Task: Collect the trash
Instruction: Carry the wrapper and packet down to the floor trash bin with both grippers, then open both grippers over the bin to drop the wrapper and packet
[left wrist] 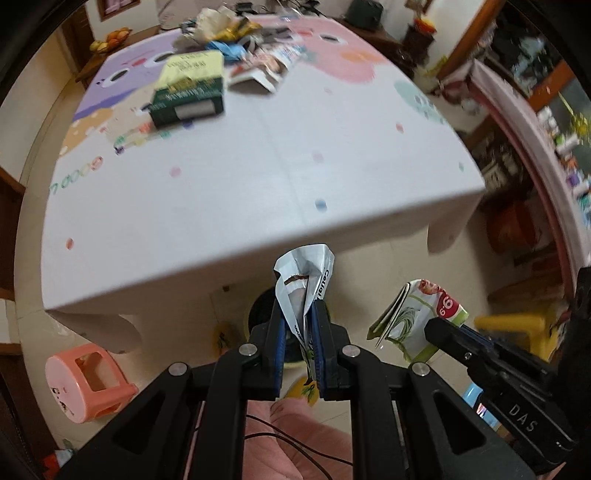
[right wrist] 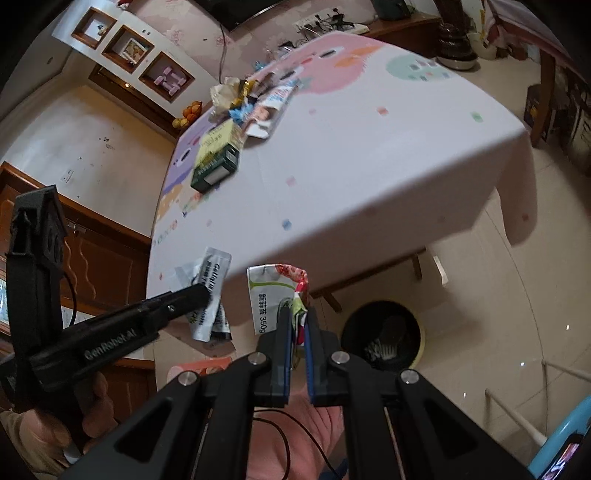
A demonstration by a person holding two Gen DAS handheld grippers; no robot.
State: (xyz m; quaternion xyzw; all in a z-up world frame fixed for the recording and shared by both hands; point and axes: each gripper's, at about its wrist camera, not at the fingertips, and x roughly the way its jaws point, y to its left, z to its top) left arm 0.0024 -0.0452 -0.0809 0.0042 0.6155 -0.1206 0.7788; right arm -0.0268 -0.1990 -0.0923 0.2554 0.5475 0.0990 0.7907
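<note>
Two pieces of trash were in my grippers, both held out past the near edge of the table (left wrist: 258, 206). My left gripper (left wrist: 303, 314) had its fingers clamped on a crumpled silver wrapper (left wrist: 306, 269) that stuck up between the pads. My right gripper (right wrist: 298, 321) had its fingers pinched on a folded white and green packet (right wrist: 273, 291) with a red printed corner. From the left wrist camera I could see that packet off to the right, above the floor. Below and to the right of the right gripper stood a dark waste bin (right wrist: 384, 332) with a pale rim, on the tiled floor beside the table. Further off, on the table's patterned cloth, lay a green and yellow box (left wrist: 190, 88), and behind it a heap of more wrappers (left wrist: 236, 33). A pink stool (left wrist: 88, 384) stood on the floor at the left.
</note>
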